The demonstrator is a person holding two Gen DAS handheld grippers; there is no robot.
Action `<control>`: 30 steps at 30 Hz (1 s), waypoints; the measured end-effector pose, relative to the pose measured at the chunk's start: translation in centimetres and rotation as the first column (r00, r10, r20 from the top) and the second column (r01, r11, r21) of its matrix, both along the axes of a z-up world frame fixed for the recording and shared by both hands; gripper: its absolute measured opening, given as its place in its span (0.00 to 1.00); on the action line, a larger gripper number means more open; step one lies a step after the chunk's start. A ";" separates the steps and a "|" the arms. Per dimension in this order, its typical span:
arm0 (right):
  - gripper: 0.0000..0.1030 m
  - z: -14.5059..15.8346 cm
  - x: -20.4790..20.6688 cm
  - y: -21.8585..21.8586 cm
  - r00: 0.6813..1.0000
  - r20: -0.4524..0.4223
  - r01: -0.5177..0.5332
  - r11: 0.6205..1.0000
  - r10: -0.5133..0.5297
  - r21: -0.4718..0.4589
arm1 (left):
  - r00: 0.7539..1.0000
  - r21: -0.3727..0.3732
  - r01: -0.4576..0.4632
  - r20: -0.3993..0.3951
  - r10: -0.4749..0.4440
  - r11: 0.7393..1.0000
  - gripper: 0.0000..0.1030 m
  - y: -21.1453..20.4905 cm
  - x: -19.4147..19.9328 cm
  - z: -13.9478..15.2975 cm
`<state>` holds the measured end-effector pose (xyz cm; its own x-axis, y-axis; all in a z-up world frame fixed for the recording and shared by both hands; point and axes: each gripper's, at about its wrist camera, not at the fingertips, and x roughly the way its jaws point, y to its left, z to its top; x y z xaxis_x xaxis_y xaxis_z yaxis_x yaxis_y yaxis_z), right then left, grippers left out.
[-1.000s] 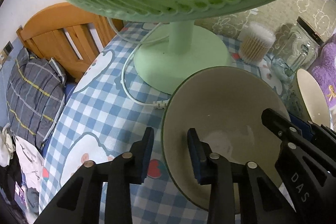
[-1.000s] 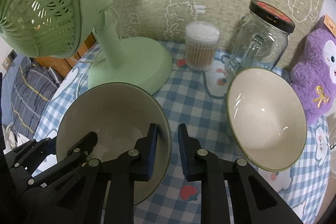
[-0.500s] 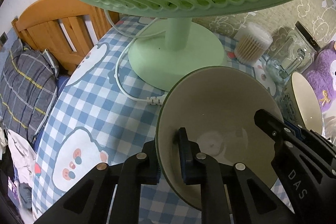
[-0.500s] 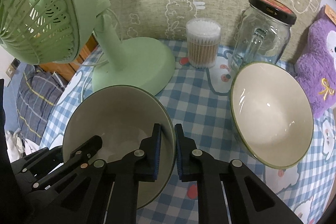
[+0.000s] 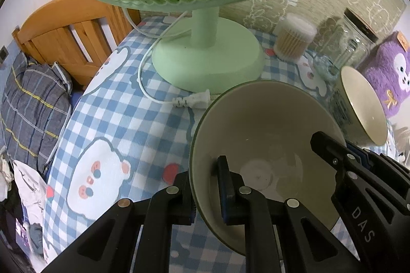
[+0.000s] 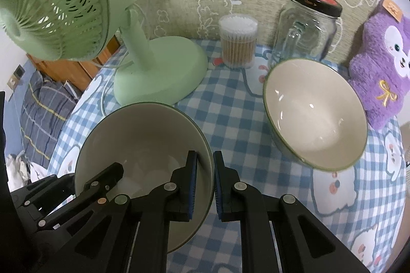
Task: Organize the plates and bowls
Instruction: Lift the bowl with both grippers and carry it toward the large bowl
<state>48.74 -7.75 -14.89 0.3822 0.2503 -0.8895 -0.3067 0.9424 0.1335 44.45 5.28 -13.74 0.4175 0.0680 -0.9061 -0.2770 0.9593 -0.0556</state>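
A cream bowl with a green rim (image 5: 269, 129) (image 6: 143, 134) sits tilted at the near side of the checked tablecloth. My left gripper (image 5: 205, 175) is shut on its left rim, one pad inside and one outside. My right gripper (image 6: 205, 157) is shut on the opposite rim of the same bowl, and one of its fingers (image 5: 325, 142) shows at the right of the left wrist view. A second matching bowl (image 6: 312, 114) (image 5: 364, 104) stands free to the right, in front of the jar.
A green desk fan (image 6: 159, 73) stands behind the held bowl, and its white cord and plug (image 5: 189, 101) lie beside the bowl. A cotton-swab tub (image 6: 238, 42), a glass jar (image 6: 305, 27) and a purple plush toy (image 6: 379, 68) line the wall. A bed (image 5: 33, 93) lies past the table's left edge.
The left jaws, open around the bowl's left rim a second ago, have closed on it. The right jaws have narrowed onto the opposite rim. Both views have shifted slightly.
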 end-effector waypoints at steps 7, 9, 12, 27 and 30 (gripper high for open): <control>0.14 0.7 -2.2 -1.1 1.000 -0.004 0.006 1.000 -0.006 -0.002 | 1.000 0.003 0.012 -0.003 -0.012 1.000 0.11 -0.9 -2.0 0.6; 0.14 1.0 -2.9 -1.5 1.000 -0.006 0.010 1.000 -0.010 -0.002 | 1.000 0.005 0.016 -0.002 -0.016 1.000 0.11 -1.2 -2.6 0.8; 0.14 1.5 -3.9 -2.0 1.000 0.000 0.014 1.000 -0.014 -0.009 | 1.000 -0.001 0.024 0.001 -0.024 1.000 0.11 -1.7 -3.6 1.2; 0.15 4.5 -9.6 -5.0 0.995 0.005 0.097 0.995 -0.097 -0.011 | 0.996 0.000 0.088 0.028 -0.088 0.996 0.10 -4.5 -8.4 3.3; 0.15 5.4 -10.7 -5.4 0.993 0.014 0.114 0.993 -0.114 -0.011 | 0.994 -0.002 0.105 0.037 -0.105 0.994 0.10 -4.9 -9.4 4.2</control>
<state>38.04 -13.13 -9.53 0.4197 0.1941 -0.8867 -0.1992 0.9727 0.1186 35.06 0.34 -9.54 0.4551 0.0190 -0.8902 -0.1724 0.9827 -0.0672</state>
